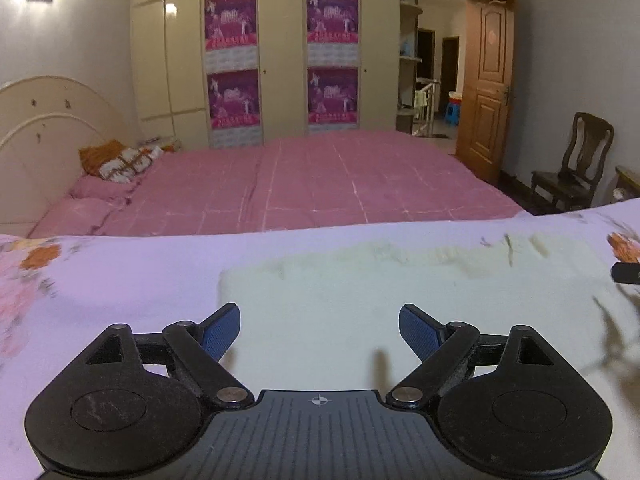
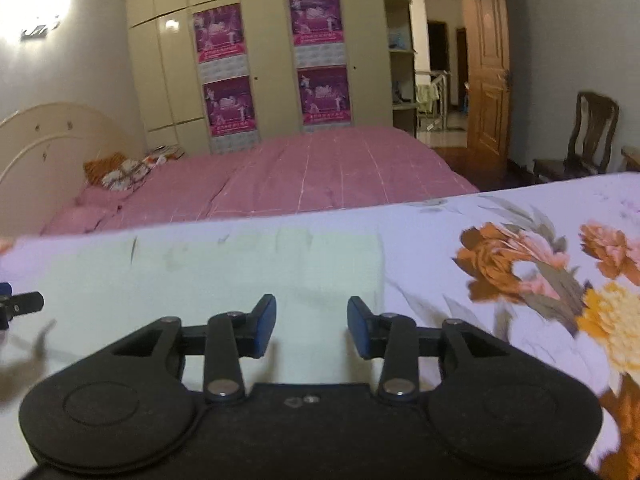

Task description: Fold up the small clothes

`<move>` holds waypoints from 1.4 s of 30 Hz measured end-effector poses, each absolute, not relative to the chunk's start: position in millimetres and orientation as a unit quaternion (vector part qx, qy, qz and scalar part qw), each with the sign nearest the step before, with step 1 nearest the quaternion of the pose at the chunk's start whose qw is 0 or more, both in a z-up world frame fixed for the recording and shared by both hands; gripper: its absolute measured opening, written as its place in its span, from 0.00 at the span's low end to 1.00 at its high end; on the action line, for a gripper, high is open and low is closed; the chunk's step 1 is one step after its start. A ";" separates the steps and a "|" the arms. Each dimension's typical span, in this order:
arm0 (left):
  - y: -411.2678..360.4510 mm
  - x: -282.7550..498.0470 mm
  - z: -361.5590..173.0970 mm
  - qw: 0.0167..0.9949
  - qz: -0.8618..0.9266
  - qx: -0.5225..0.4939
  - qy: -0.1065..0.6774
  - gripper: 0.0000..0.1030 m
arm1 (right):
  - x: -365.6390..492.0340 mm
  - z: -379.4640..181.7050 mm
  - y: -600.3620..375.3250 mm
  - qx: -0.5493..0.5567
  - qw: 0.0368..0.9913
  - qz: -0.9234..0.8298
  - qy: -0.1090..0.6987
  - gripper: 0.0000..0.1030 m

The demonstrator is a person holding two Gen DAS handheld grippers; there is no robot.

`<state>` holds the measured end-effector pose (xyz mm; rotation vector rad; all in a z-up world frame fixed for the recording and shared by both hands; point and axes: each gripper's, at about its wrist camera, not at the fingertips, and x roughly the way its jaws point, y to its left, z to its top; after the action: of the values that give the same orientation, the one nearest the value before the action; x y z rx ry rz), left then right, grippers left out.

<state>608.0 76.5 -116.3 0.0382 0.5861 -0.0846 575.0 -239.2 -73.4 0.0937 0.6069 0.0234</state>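
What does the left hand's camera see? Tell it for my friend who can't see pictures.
The left gripper, jaws open and empty, hovers over a pale cream cloth lying flat on a floral sheet. Behind are a pink bed, a wardrobe with purple posters and an open wooden door.

A home bedroom: ahead of the hand-held gripper lies a bed (image 1: pixel 320 184) with pink cover and headboard (image 1: pixel 44 136), a tall wardrobe (image 1: pixel 280 40) behind, an open wooden door (image 1: pixel 486 80) and chair (image 1: pixel 576 164) right.
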 end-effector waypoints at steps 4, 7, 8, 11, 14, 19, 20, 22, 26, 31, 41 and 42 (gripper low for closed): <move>80.1 644.8 -130.1 0.949 -0.037 0.010 0.312 0.84 | 616.1 -81.2 -233.7 0.021 0.952 0.001 0.305 0.36; 81.4 659.6 -133.0 0.949 -0.038 0.020 0.312 0.84 | 639.3 -87.9 -246.9 0.024 0.952 -0.022 0.305 0.35; 78.5 665.6 -135.6 0.946 -0.037 0.022 0.320 0.84 | 646.5 -90.6 -252.8 0.029 0.950 -0.027 0.310 0.33; 83.2 682.4 -146.7 0.939 -0.045 0.000 0.342 0.85 | 667.0 -104.7 -268.2 0.031 0.940 -0.028 0.339 0.08; 80.8 684.4 -149.7 0.939 -0.041 0.003 0.342 0.87 | 668.3 -111.4 -270.5 0.020 0.940 -0.021 0.339 0.06; 77.5 654.2 -130.0 0.951 -0.044 -0.008 0.306 0.87 | 650.2 -94.1 -262.6 0.025 0.944 -0.020 0.329 0.28; 74.4 647.8 -129.6 0.951 -0.050 -0.006 0.304 0.87 | 641.0 -87.7 -258.3 0.023 0.948 -0.010 0.316 0.29; 65.9 640.0 -133.5 0.951 -0.056 0.011 0.304 0.87 | 623.1 -84.6 -244.0 0.005 0.952 0.011 0.307 0.29; 52.6 638.7 -146.7 0.945 -0.049 0.034 0.322 0.87 | 609.5 -95.8 -221.2 -0.023 0.946 0.037 0.320 0.26; 48.1 634.1 -143.6 0.944 -0.043 0.043 0.325 0.87 | 608.9 -106.7 -230.6 -0.017 0.945 0.008 0.326 0.40; 51.0 602.9 -112.4 0.944 -0.047 0.041 0.324 0.87 | 585.6 -74.7 -236.3 -0.015 0.947 0.012 0.320 0.38; 52.5 596.1 -109.5 0.945 -0.050 0.042 0.321 0.87 | 580.3 -70.7 -237.8 -0.012 0.947 0.012 0.319 0.38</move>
<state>596.1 52.5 -109.5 0.0854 0.6544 -0.1016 580.3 -237.8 -70.7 -0.0239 0.6503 0.0249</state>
